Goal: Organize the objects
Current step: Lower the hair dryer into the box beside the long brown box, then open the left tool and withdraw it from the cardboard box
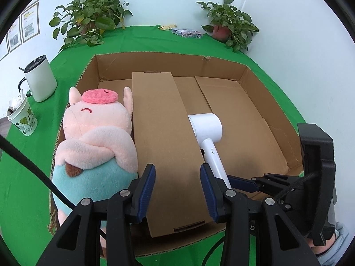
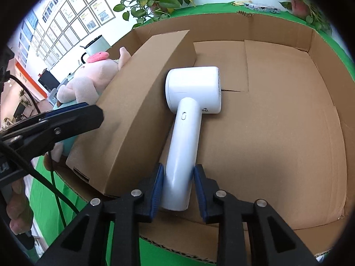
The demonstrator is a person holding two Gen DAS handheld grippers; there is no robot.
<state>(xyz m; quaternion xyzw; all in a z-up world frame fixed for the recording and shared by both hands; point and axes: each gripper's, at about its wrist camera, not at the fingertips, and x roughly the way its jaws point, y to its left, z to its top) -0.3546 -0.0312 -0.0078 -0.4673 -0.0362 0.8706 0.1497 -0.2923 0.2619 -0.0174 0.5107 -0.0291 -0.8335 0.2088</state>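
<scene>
A big open cardboard box point(image 1: 224, 63) lies on the green cloth. Inside it, from left to right, are a pink plush pig point(image 1: 97, 137), a long closed carton point(image 1: 164, 146) and a white hair dryer point(image 1: 207, 128). My left gripper point(image 1: 177, 190) is open, its fingers astride the near end of the long carton. My right gripper point(image 2: 177, 186) has its fingers on both sides of the hair dryer's handle point(image 2: 182, 150), close to it; the dryer rests on the box floor. The pig point(image 2: 93, 77) and carton point(image 2: 137, 102) also show in the right wrist view.
A white lidded mug point(image 1: 41, 78) and a paper cup point(image 1: 23, 117) stand left of the box. Two potted plants point(image 1: 91, 20) point(image 1: 230, 24) and a flat printed packet point(image 1: 187, 32) sit at the table's far edge. The box's right half point(image 2: 277, 122) holds nothing.
</scene>
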